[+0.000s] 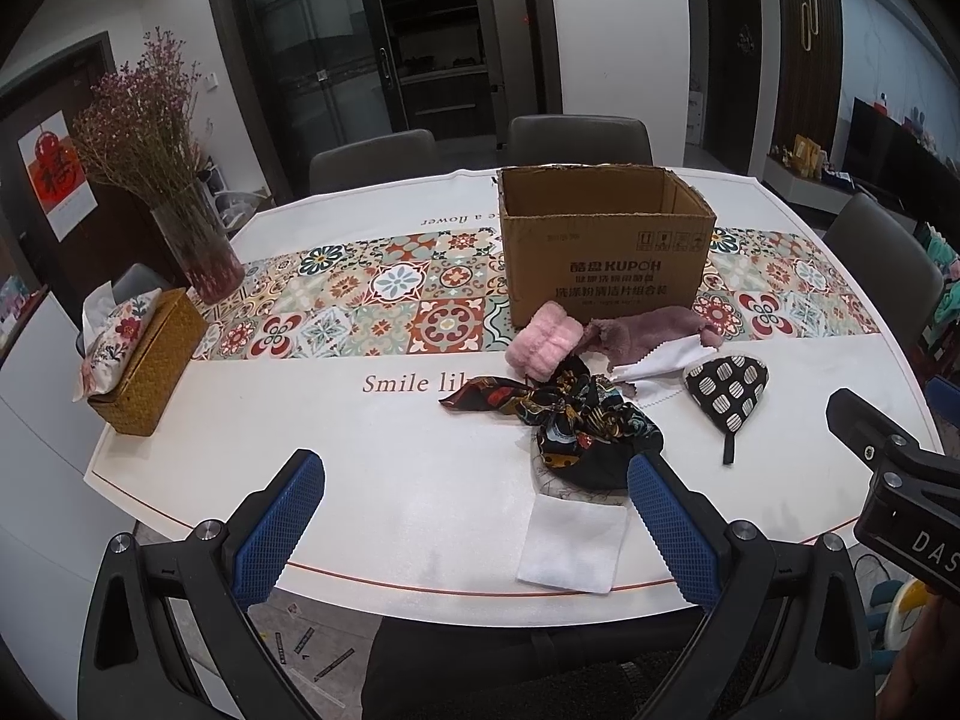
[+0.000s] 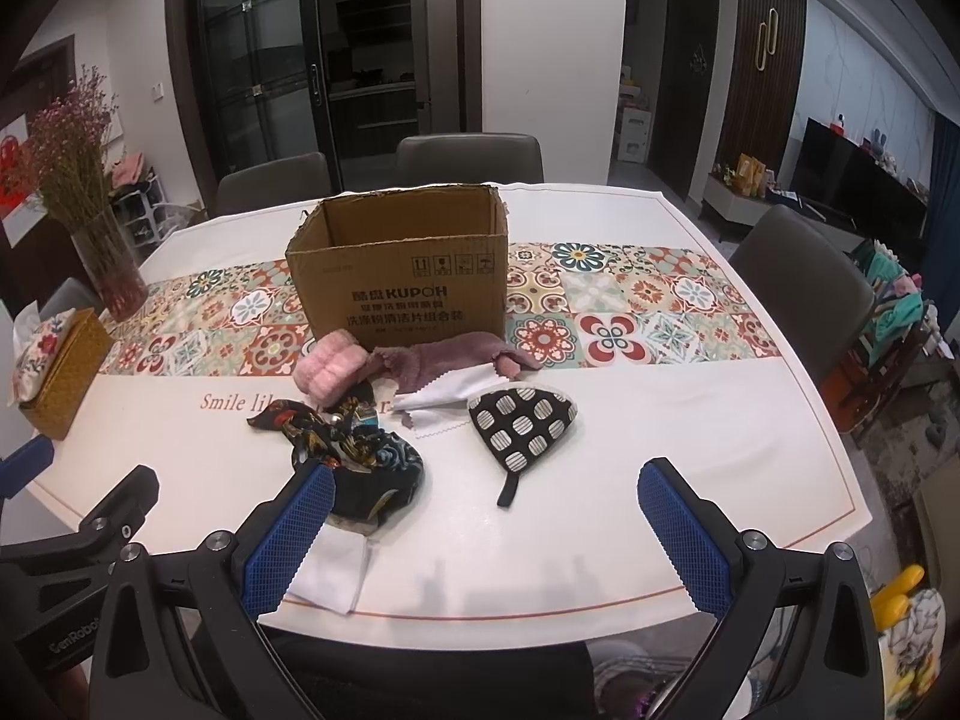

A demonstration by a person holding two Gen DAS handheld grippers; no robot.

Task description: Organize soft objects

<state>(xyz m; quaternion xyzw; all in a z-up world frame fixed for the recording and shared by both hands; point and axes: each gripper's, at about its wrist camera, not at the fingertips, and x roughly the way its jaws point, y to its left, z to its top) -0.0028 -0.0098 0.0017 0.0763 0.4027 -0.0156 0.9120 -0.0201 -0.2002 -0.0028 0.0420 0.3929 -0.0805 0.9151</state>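
Over the white table point(image 1: 390, 480) both the left hand-held gripper point(image 1: 474, 480) and right hand-held gripper point(image 2: 486, 492) gape wide, holding nothing

One cardboard box point(image 2: 399, 276); six soft items, maybe; one vase point(image 1: 201, 252); one tissue box point(image 1: 144, 360).

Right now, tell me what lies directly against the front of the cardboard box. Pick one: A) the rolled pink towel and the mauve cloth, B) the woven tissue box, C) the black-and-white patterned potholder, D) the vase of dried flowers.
A: the rolled pink towel and the mauve cloth sit at the foot of the cardboard box, while the potholder lies nearer, apart from it.
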